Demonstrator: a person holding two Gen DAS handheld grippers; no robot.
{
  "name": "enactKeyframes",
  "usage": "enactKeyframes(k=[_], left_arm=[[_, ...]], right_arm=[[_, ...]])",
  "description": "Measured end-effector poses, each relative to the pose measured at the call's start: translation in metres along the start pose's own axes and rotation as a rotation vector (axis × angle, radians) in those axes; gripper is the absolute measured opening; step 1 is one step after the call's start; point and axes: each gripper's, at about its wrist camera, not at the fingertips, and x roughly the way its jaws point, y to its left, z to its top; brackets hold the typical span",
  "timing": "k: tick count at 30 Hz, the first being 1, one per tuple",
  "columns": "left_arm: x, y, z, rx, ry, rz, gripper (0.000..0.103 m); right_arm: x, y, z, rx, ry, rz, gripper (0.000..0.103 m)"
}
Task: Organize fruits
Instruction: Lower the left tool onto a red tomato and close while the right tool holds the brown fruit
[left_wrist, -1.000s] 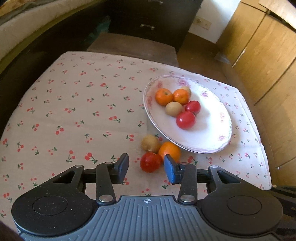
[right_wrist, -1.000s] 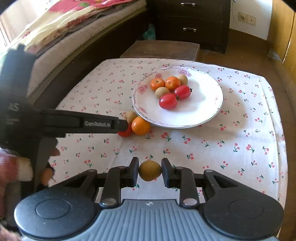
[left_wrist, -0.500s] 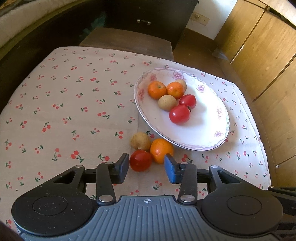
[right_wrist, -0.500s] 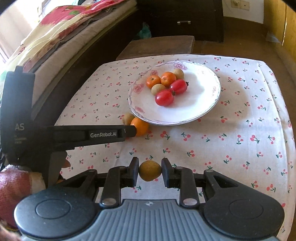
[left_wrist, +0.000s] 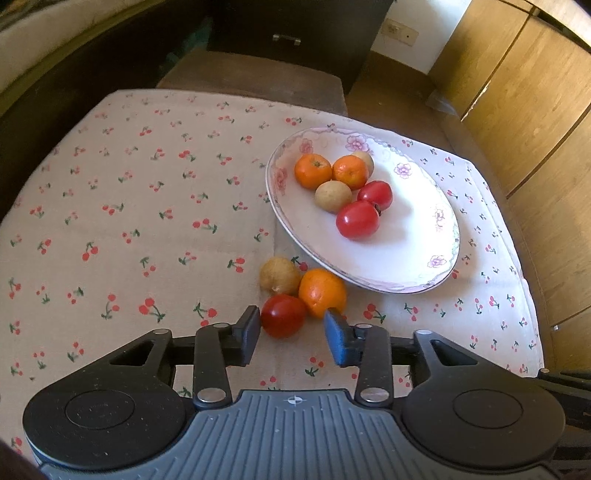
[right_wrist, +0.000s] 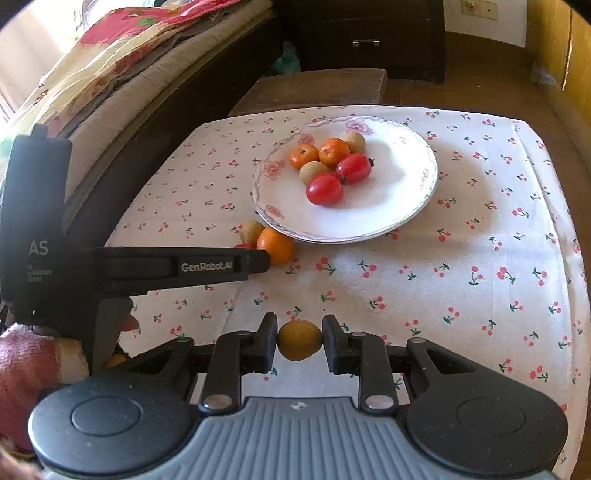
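Note:
A white flowered plate (left_wrist: 417, 258) (right_wrist: 391, 210) holds two oranges, two tomatoes and two small tan fruits. Beside its near left rim on the cloth lie a red tomato (left_wrist: 283, 315), an orange (left_wrist: 322, 292) (right_wrist: 275, 245) and a tan fruit (left_wrist: 279, 276) (right_wrist: 252, 231). My left gripper (left_wrist: 291, 341) is open, its fingertips just short of the tomato on either side. It also shows in the right wrist view (right_wrist: 258, 260), where it hides most of the tomato. My right gripper (right_wrist: 299, 341) is shut on a small yellow-brown fruit (right_wrist: 299, 340), held above the cloth in front of the plate.
The table wears a white cherry-print cloth (left_wrist: 129, 221) (right_wrist: 480, 280). A brown stool (left_wrist: 255, 83) stands behind it, a dark bed frame (right_wrist: 155, 122) to the left, wooden cabinets (left_wrist: 535, 110) to the right. A gloved hand (right_wrist: 26, 376) holds the left gripper.
My left gripper has moved forward, so the loose tomato now sits at its open fingertips. My right gripper has drawn slightly back and up, still holding its fruit.

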Motion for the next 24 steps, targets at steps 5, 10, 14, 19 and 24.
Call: enactKeyframes(k=[5,10,14,19,24], left_arm=[[0.003,-0.003,0.003,0.037,-0.003,0.012,0.064],[0.01,-0.01,0.004,0.054,0.005,-0.007,0.06],[0.007,-0.009,0.002,0.072,-0.001,-0.004,0.056],[0.0,-0.003,-0.001,0.066,0.007,0.001,0.035],[-0.002,0.005,-0.006,0.054,0.022,0.007,0.033]], right_arm=[[0.003,0.002,0.0,-0.007,0.004,0.0,0.028],[0.007,0.0,0.002,-0.005,0.01,-0.014,0.028],[0.008,-0.002,0.005,0.005,0.009,-0.019,0.028],[0.005,-0.001,0.004,0.005,0.002,-0.018,0.028],[0.002,0.001,0.005,0.005,-0.005,-0.012,0.028]])
